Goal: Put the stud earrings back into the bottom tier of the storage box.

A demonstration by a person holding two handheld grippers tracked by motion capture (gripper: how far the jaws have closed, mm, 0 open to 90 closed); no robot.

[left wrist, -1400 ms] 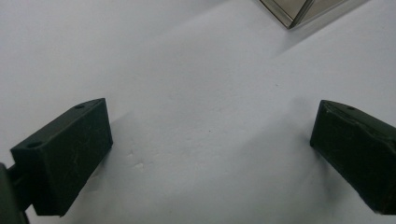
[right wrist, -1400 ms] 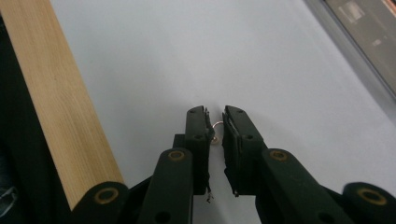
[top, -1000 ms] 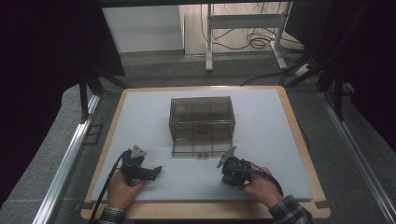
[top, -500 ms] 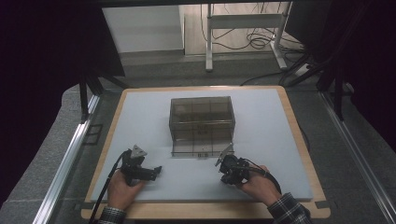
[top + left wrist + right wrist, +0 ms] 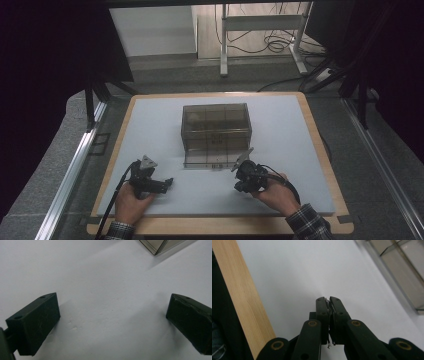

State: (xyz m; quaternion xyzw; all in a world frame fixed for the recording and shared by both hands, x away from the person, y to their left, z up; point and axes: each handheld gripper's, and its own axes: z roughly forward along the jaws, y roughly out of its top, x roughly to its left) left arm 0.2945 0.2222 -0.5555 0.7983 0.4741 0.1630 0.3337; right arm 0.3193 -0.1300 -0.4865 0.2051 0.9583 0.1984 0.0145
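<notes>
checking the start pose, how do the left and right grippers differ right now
The left gripper has its jaws wide open over the white mat; the right gripper has its jaws shut on nothing. The left lies off the box's near left corner, the right close by its near right corner. Both are hand-held, low over the mat.

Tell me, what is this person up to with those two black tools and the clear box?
A person sits at a white table with a two-jaw gripper in each hand. Between and just beyond the hands stands a smoky, see-through box with dividers inside. Neither tool touches it. The left gripper rests low over the bare tabletop with its jaws wide apart and nothing between them. The right gripper is pinched shut on nothing, close beside the box's near corner.
</notes>
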